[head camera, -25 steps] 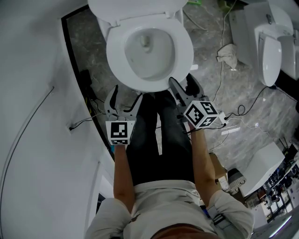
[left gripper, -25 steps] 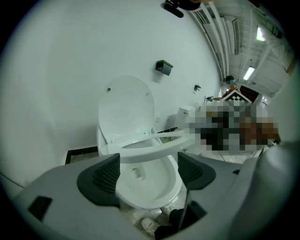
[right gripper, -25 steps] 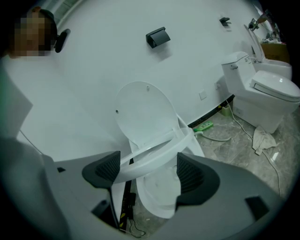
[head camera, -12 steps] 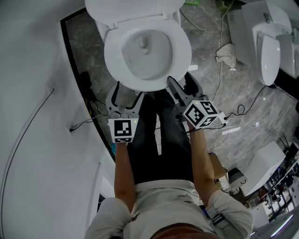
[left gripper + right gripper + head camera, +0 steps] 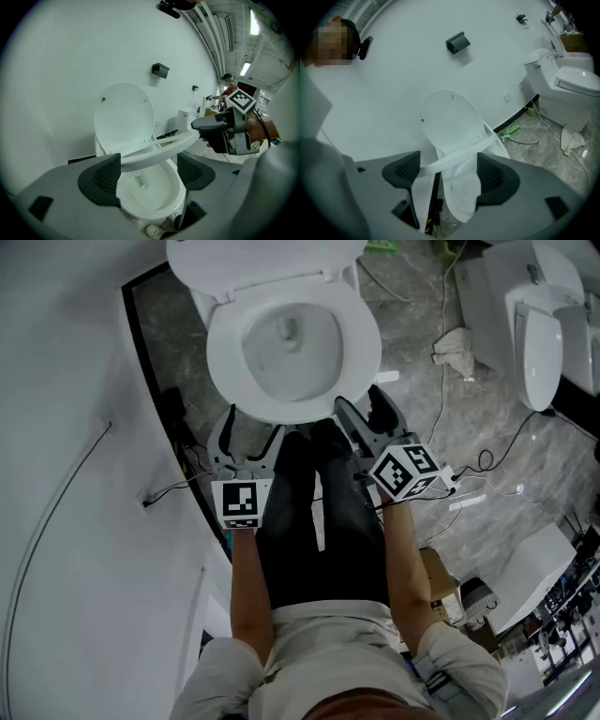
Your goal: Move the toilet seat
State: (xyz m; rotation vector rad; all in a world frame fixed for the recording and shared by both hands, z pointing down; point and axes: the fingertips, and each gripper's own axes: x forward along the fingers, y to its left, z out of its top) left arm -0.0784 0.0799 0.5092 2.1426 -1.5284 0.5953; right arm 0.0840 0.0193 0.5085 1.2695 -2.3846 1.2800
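Observation:
A white toilet stands with its lid up against the wall. The toilet seat is a white ring tilted up off the bowl. In the left gripper view the seat runs across between the two pads of my left gripper, resting by the left pad, and the jaws stand wide apart. The seat also crosses between the spread jaws of my right gripper. From above, the left gripper and right gripper sit at the seat's front edge, both open.
A curved white wall closes the left side, with a black strip and cables at its foot. A second toilet stands at the right, a crumpled rag and cords on the grey floor beside it. A person's legs fill the space below the bowl.
The toilet has drifted slightly up and left in the head view. Both grippers stay at the seat's front edge, jaws still apart.

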